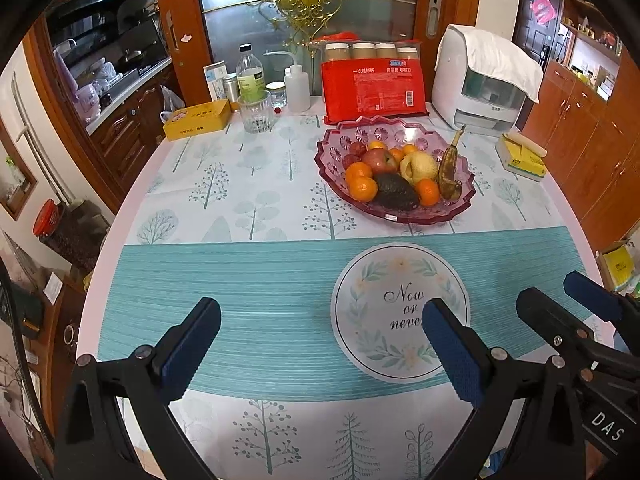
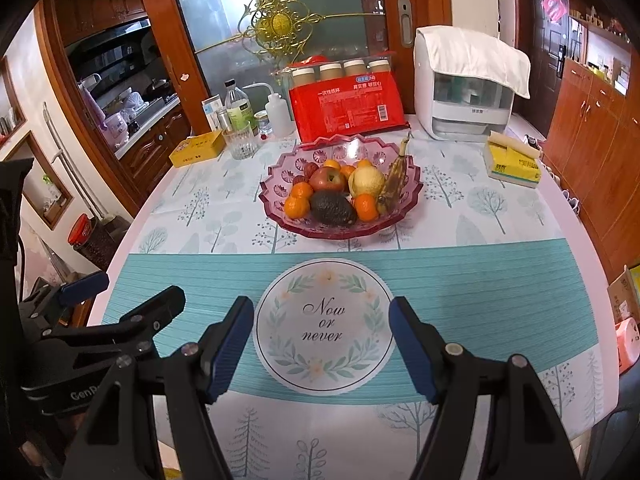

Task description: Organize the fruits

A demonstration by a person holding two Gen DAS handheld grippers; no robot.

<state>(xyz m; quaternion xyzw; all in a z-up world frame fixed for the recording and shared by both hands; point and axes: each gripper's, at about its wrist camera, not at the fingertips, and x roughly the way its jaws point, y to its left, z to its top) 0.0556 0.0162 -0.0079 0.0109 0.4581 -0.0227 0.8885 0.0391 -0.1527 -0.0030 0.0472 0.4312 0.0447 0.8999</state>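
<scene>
Both tongs gape, empty: left gripper (image 1: 320, 344), right gripper (image 2: 322, 344). At twelve o'clock, scalloped pink glass fruit bowl (image 2: 404, 208); approach its dark avocado (image 2: 332, 208) from above, you avoid nudging the oranges.

A pink scalloped glass bowl (image 2: 280, 190) on the table holds mandarins (image 2: 298, 206), an apple (image 2: 328, 178), avocado (image 2: 332, 208), and a browned banana (image 2: 394, 178).
</scene>
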